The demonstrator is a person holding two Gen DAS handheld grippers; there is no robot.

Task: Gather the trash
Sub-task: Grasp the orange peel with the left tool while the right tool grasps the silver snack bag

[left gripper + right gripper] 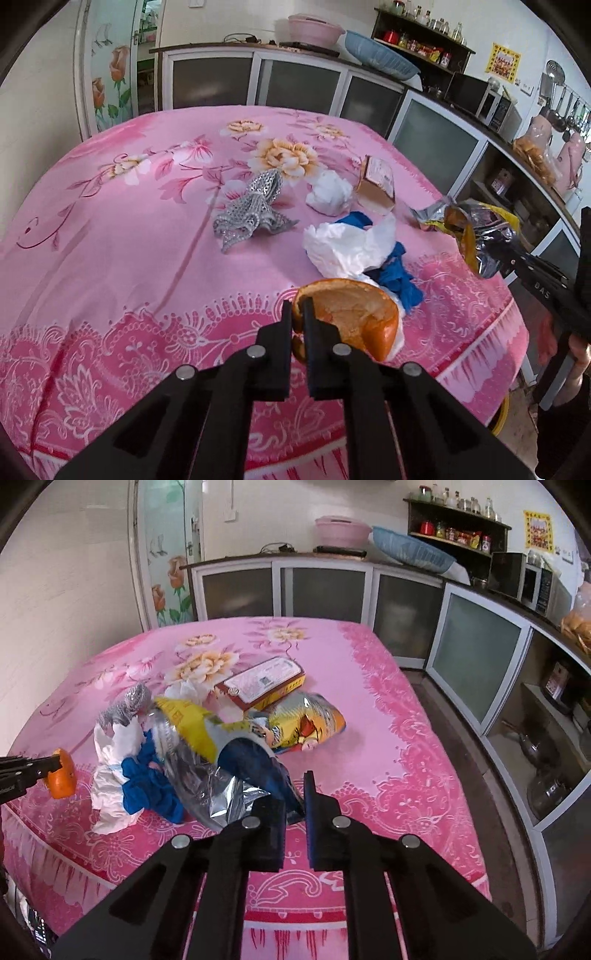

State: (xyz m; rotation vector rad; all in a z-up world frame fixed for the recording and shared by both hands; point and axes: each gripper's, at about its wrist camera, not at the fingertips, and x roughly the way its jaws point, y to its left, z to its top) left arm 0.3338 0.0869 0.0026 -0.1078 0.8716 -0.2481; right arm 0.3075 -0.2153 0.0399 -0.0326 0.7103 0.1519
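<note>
the left gripper (298, 314) is clamped on a curved orange fruit peel (351, 317), held above the pink floral tablecloth (110, 221). the right gripper (295, 794) pinches a crumpled silver-and-yellow foil snack bag (207, 760), lifted off the cloth.

Foil bag (221, 775) hides the left finger's tip.

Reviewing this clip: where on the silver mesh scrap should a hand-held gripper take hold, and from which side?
Grip the raised, pinched middle ridge of the silver mesh scrap, coming from above. It lies crumpled with flat corners spread on the tablecloth, so only the peak gives the fingers something to close across.
</note>
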